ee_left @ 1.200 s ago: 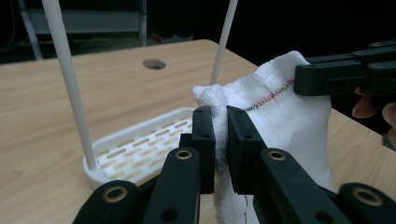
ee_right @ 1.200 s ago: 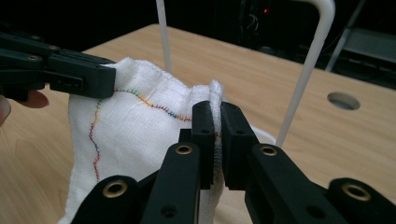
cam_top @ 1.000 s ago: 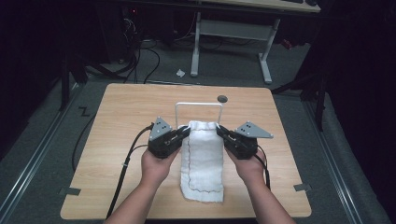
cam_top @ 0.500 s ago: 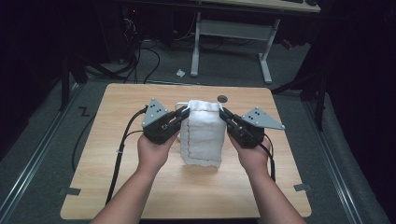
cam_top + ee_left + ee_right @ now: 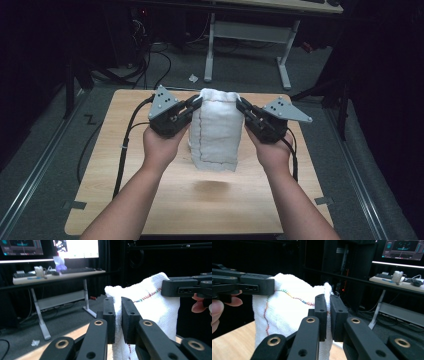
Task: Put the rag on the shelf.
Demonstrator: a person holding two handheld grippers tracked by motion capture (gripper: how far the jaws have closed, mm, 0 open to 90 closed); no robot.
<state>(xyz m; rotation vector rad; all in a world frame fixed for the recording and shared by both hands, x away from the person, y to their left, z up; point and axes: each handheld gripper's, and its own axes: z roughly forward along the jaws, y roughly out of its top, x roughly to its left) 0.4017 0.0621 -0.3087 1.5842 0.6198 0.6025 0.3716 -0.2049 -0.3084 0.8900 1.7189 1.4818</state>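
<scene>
Left gripper view shows the left gripper [image 5: 118, 320] pinched tight on one top corner of the white towel [image 5: 150, 307]; the right gripper [image 5: 328, 317] clamps the other. Towel hangs between them, clear of the table [image 5: 150, 200], above its middle toward the far edge. Risk — thin folds could slide out of those hard black pads, or uneven pulling could drop one corner. Soft, nubbly weave, coloured stitching along the hem.
</scene>
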